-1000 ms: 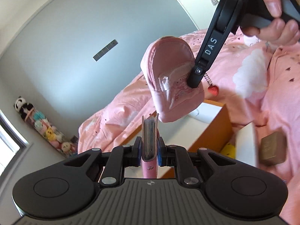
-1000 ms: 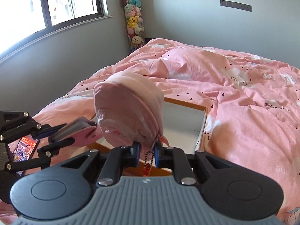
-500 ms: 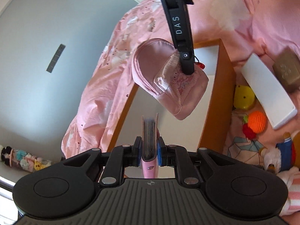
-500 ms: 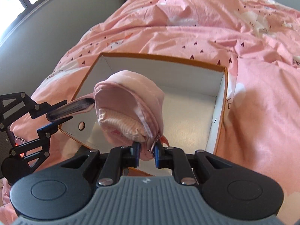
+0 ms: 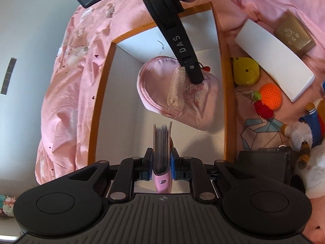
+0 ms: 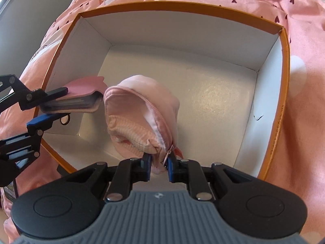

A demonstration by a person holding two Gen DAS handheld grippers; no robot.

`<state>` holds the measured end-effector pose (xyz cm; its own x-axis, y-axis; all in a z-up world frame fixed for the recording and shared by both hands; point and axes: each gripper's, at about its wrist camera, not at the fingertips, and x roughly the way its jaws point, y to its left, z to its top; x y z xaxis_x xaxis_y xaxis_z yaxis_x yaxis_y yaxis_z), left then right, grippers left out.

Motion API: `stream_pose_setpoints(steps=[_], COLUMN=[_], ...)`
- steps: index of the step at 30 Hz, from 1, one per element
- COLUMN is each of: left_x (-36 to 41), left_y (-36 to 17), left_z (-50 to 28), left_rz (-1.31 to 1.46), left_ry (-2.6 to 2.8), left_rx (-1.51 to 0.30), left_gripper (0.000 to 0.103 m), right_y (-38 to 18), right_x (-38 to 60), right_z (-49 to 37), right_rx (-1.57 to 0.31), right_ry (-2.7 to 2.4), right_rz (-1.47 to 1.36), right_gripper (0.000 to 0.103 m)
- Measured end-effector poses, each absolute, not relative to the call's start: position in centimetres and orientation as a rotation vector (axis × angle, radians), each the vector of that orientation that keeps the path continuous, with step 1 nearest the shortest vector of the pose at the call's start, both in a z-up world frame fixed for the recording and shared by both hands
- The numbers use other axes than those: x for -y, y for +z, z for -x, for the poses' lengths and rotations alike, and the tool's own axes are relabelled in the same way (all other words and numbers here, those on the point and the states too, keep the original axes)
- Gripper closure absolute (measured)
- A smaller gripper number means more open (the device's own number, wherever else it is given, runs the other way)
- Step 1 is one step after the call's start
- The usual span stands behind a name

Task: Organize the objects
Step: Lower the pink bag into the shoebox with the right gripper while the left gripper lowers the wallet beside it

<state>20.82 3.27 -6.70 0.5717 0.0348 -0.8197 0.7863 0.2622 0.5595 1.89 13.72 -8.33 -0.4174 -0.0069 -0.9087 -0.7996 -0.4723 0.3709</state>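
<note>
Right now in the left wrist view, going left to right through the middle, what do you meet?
Pink bedspread → orange box's left wall → pink pouch held by the right gripper → box's right wall → yellow toy → orange crochet fruit → white box.

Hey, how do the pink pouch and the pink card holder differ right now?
The pink pouch is soft, puffy and zippered; the pink card holder is slim, flat and packed with thin leaves. The pouch hangs from the right gripper, pinched at one corner; the card holder stands edge-up in the left gripper. The pouch looks bulkier. Both are pink, gripped, and held over the open orange box.
</note>
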Motion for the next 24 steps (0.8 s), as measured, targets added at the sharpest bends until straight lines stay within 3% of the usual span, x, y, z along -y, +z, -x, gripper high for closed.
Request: stream_pose_setpoints(steps=[10,15,24], left_x=[-4.9,-5.3,-6.0], left_y=[-6.4,-4.7,-4.5], left_z=[-22.8,-23.8,-26.3], left_rz=[-1.039,-0.894,-0.599], left_ry=[-0.694,-0.714,-0.531], left_rx=[-1.091,-1.145,-1.220], left_gripper=[0.075,0.058,0.062], right_y=[-9.9,-9.6,-8.3], right_x=[-14.6,-15.0,-15.1], right_z=[-1.7,-1.5,-1.8], right_rx=[-1.194,-1.191,-1.170], right_ry=[1.921,1.929,1.929], right_rz=[1.269,1.271,1.261], right_gripper=[0.085,0.085,0.085])
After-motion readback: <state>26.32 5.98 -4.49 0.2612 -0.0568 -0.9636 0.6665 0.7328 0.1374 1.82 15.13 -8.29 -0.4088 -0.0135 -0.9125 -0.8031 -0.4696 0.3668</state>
